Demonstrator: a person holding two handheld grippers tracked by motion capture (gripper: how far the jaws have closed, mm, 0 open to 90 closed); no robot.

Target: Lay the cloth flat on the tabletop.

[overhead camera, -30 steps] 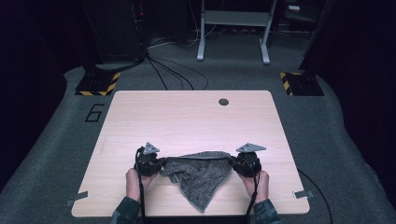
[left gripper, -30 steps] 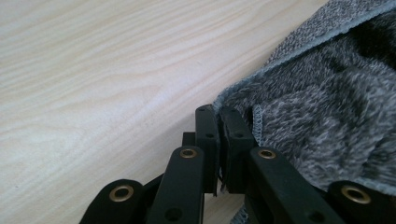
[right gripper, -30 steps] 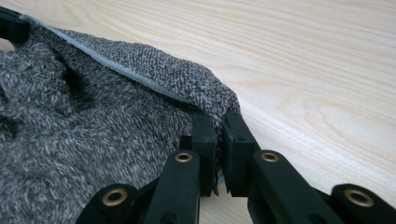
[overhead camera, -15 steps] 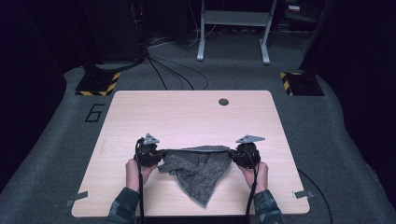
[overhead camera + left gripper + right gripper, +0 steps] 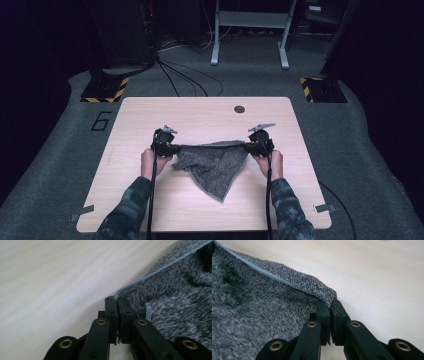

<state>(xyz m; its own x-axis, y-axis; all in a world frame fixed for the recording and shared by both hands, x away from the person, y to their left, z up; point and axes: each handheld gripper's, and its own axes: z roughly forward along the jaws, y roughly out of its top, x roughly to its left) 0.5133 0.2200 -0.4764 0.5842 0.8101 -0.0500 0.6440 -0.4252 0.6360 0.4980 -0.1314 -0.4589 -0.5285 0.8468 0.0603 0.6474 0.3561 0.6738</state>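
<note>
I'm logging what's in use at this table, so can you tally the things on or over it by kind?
Grey cloth: 1
Grippers: 2, the left gripper and the right gripper, each shut on a corner of the cloth
Dark round spot on the table: 1
Total: 4

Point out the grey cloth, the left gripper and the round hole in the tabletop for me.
grey cloth (image 5: 216,167): high view, middle of the hanging fabric.
left gripper (image 5: 117,303): left gripper view, between the tips of its shut jaws pinching the cloth's corner.
round hole (image 5: 239,109): high view, centre of the dark hole near the table's far edge.
</note>
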